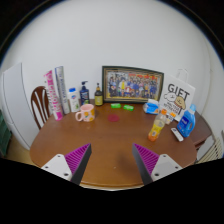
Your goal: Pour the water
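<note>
the gripper (110, 160) hovers with fingers spread apart and empty above a round wooden table (105, 140), a pink mug (86, 113) and orange bottle (157, 126) well beyond.

A glossy brown wooden table (100, 140) carries a clear plastic bottle (157, 125) and a glazed pink mug (86, 113).

Chair (39, 103) at 9 o'clock half hidden behind table (100, 140); framed picture (132, 83) details and gift box (180, 97) small print unreadable.
</note>
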